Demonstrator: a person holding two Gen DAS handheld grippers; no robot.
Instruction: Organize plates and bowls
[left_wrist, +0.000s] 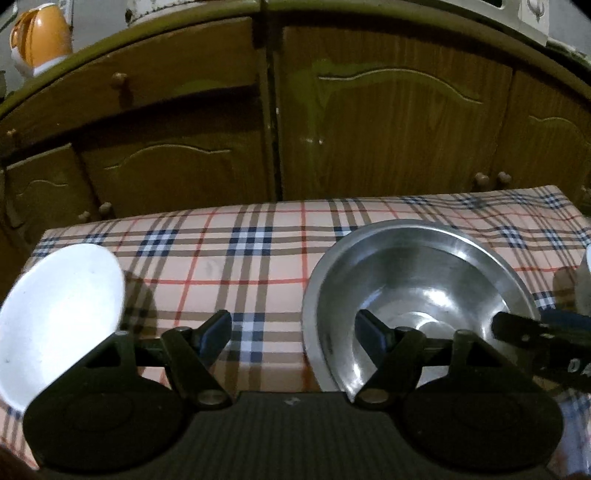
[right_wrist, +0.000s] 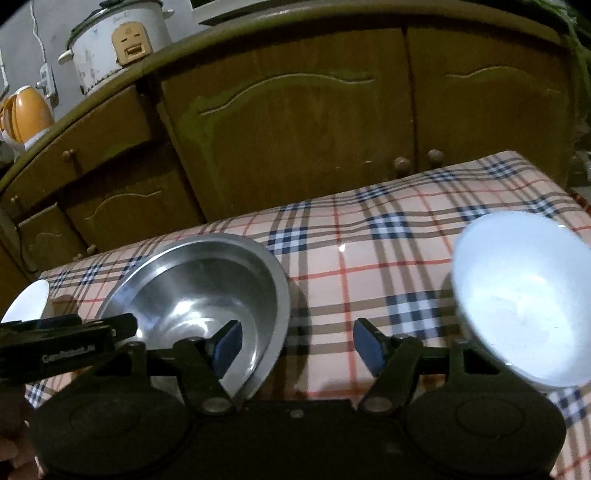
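Steel bowl sits on plaid cloth between two white bowls.

A wide steel bowl stands upright and empty on the plaid tablecloth, its shiny inside catching the light. Left of the steel bowl, well apart from it, a white dish rests near the cloth's left edge, also empty. Right of the steel bowl, with bare cloth between, sits a white bowl, upright, close to the cloth's right edge.
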